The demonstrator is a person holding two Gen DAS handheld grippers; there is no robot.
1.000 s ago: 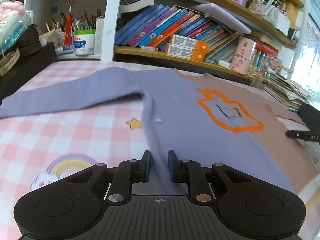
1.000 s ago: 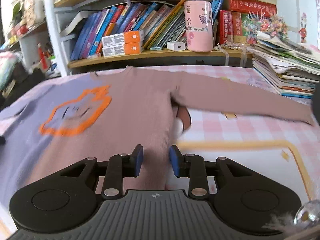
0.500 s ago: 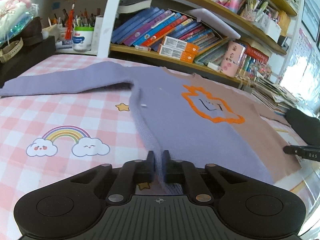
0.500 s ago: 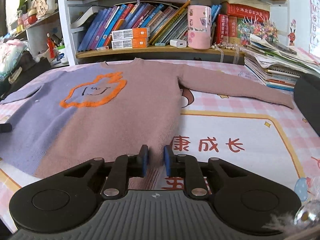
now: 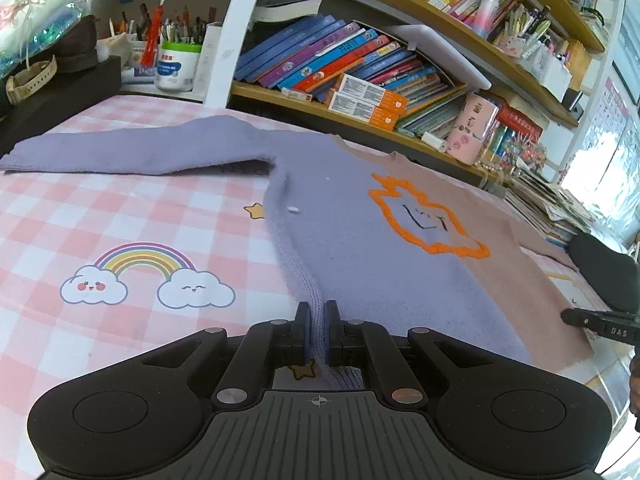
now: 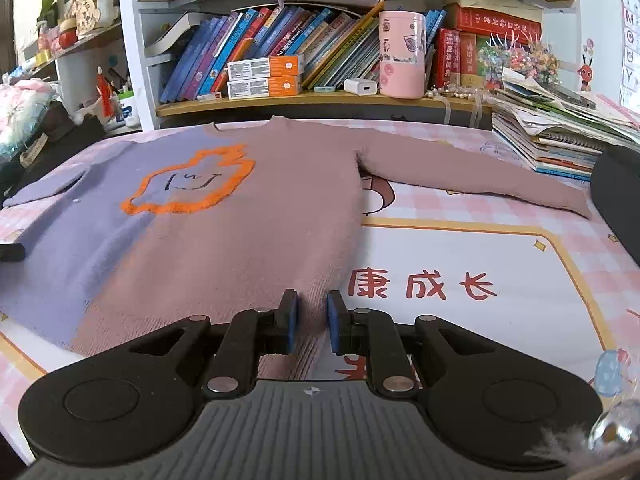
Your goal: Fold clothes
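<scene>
My left gripper (image 5: 316, 330) is pinched tight on the lower corner of a knitted two-tone sweater (image 5: 384, 248), lilac on one half and dusty pink on the other, with an orange-outlined figure (image 5: 428, 220) stitched across its chest; a ridge of lilac knit rises from the table into the narrow slot between the blue pads (image 5: 303, 330). The sweater lies face up and spread flat on a pink-and-white checked tablecloth (image 5: 80, 216) printed with a rainbow between two smiling clouds (image 5: 146, 276), its lilac sleeve (image 5: 132, 152) stretched out sideways toward the table's far edge. My right gripper (image 6: 313, 320) sits at the opposite, pink corner of the hem (image 6: 280, 280), its jaws standing a little apart with the ribbed edge lying between them, the pads not visibly pressing the cloth. The pink sleeve (image 6: 472, 172) runs out toward a stack of books and notebooks (image 6: 560, 140). Behind the sweater's collar a wooden shelf (image 6: 320, 100) carries leaning picture books, two orange-and-white boxes (image 6: 264, 76) and a pink printed tumbler (image 6: 402, 56). Large red Chinese characters (image 6: 420, 284) mark the cloth beside the pink hem
</scene>
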